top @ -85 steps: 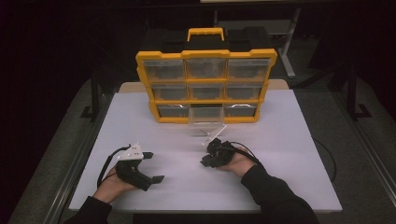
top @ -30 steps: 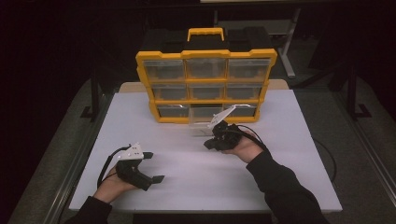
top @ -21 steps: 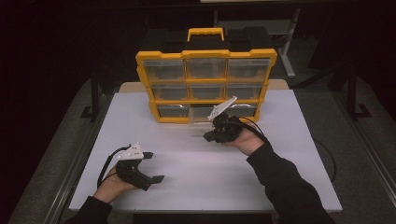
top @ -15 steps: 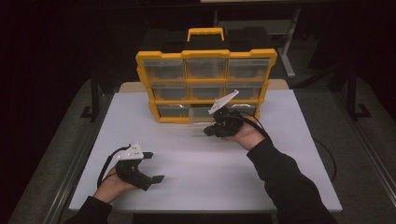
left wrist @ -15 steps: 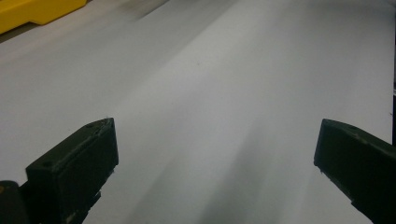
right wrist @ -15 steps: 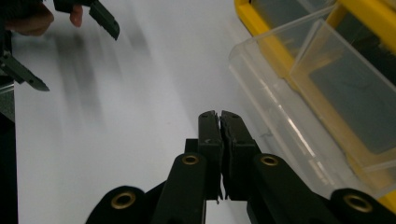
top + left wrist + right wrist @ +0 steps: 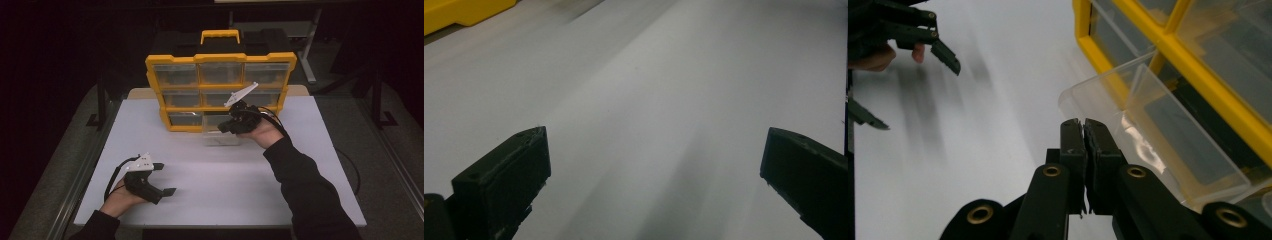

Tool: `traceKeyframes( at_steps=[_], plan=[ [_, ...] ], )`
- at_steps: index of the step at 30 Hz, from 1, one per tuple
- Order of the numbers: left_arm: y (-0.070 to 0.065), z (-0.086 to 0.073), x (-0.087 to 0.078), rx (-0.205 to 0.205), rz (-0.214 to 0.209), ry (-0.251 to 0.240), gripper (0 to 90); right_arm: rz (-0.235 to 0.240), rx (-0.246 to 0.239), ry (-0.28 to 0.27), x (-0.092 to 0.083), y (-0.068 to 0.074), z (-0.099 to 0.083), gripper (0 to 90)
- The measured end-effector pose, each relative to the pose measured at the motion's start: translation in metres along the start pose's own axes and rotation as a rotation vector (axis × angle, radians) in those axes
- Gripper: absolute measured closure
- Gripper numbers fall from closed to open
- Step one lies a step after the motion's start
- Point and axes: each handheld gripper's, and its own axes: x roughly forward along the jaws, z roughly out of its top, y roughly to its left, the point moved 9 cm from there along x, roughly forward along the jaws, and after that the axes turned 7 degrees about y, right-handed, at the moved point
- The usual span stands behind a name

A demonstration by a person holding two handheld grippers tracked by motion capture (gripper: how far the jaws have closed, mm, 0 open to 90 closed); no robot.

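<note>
- My right tongs (image 7: 1083, 127) are pressed together with nothing between them, held at the front of the yellow organizer (image 7: 220, 59), just beside its clear drawer (image 7: 1148, 130).
- That drawer sticks out of the organizer's bottom row (middle slot, pulled partly forward).
- My left tongs (image 7: 162, 178) are spread wide and empty, low over the white tabletop (image 7: 225, 185), well apart from the organizer.

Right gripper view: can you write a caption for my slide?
Shut black fingers of the right gripper beside a clear plastic drawer pulled out of the yellow-framed organizer box on a white table.
</note>
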Motion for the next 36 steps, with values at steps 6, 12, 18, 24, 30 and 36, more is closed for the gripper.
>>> traceKeyframes(
  at_steps=[6,12,18,24,30,36],
  plan=[
    [0.0,0.0,0.0,-0.004,0.0,-0.001,0.0,-0.01,0.015,-0.012,0.003,-0.01,0.009,85.8],
    [0.0,0.0,0.0,-0.002,0.0,-0.001,0.0,-0.011,0.041,-0.003,0.016,-0.021,0.009,85.8],
    [0.0,0.0,0.0,-0.003,0.0,-0.002,0.0,-0.021,0.043,0.017,0.03,-0.033,0.005,85.8],
    [0.0,0.0,0.0,-0.002,-0.001,-0.002,0.0,-0.02,0.048,0.043,0.042,-0.039,0.0,85.7],
    [0.0,0.0,0.0,-0.003,0.0,-0.001,0.0,-0.025,0.037,0.067,0.049,-0.04,-0.003,85.7],
    [0.0,0.0,0.0,-0.004,-0.001,-0.002,0.0,-0.031,0.04,0.063,0.049,-0.04,-0.003,81.0]
  ],
)
